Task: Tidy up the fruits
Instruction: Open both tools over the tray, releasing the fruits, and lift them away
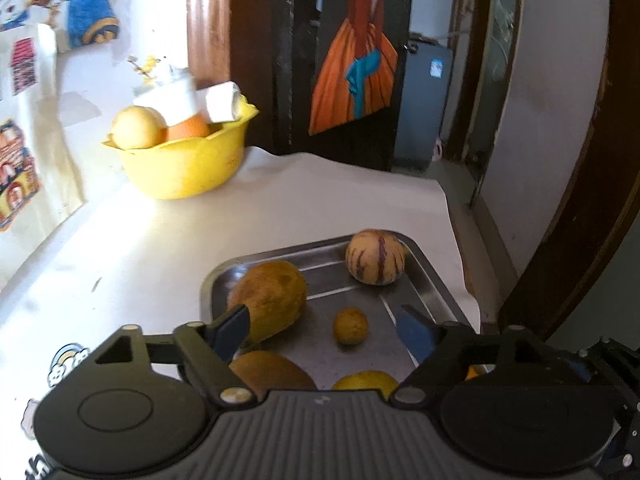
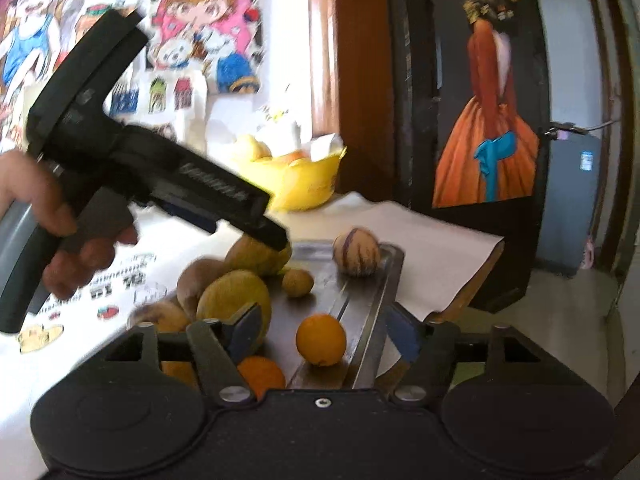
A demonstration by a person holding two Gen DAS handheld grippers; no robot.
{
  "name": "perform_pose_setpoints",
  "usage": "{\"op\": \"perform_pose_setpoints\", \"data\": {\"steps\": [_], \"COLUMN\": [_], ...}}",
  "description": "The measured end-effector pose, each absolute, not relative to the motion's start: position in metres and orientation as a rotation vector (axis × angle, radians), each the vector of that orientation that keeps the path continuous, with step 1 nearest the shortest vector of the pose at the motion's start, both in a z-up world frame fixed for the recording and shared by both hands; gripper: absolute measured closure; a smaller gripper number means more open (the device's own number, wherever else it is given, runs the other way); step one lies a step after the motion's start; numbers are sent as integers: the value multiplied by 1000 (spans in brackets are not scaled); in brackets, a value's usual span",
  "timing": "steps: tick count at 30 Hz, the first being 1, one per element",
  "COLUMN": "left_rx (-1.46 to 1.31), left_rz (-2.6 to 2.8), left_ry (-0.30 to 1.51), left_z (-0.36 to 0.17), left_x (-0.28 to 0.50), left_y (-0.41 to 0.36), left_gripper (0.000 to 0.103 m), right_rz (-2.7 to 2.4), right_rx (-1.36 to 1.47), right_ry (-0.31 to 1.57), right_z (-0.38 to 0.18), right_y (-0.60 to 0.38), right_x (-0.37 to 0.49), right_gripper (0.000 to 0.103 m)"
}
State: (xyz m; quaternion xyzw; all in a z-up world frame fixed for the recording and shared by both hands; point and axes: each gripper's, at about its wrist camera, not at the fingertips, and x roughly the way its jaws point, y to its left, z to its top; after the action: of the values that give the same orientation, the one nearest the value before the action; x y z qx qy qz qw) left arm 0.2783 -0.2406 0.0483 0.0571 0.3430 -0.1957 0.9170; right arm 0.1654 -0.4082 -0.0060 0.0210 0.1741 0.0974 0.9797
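A shallow, rectangular stainless-steel tray [image 1: 430,280] with rounded corners sits on the white paper-covered tabletop [image 1: 140,248]. In it lie several fruits. A round, cream-coloured melon with purple stripes [image 1: 375,257] rests in the far corner, its stripes running roughly upright. A large, oval, matt yellow-brown fruit [image 1: 272,300] lies with its long axis slanting from near left to far right. A small, rough-skinned yellow ball [image 1: 351,325] sits alone on the bare metal. From the right wrist view, a smooth orange [image 2: 321,339] lies near the tray's right rim.

Farther back on the tabletop stands a glossy yellow plastic bowl [image 1: 188,164] holding pale round fruit and white wrapped pieces.

The left hand-held gripper [image 1: 326,330] hangs above the tray with its blue-padded jaws spread wide, the small yellow ball showing between them untouched; the left pad overlaps the large oval fruit in the view. The right hand-held gripper [image 2: 320,334] is likewise open and holds nothing, the orange lying loose between its fingers.
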Motion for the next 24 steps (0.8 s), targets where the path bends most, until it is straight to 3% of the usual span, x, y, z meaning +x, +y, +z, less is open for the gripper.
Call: {"op": "perform_pose_setpoints", "data": {"steps": [8, 14, 24], "left_rx": [9, 5, -19], "left_rz": [-360, -324, -250], "left_ry": [688, 635, 603], "left_z": [71, 83, 91], "left_x": [254, 229, 185], "left_y": [-217, -205, -174], "left_gripper": [3, 1, 1], "right_rz": [142, 161, 182], "right_rx": [99, 102, 110], "right_ry": [276, 242, 274], "right_z": [14, 27, 34], "right_y": [-405, -397, -382], "right_x": [144, 127, 105], "right_gripper": [12, 1, 1]}}
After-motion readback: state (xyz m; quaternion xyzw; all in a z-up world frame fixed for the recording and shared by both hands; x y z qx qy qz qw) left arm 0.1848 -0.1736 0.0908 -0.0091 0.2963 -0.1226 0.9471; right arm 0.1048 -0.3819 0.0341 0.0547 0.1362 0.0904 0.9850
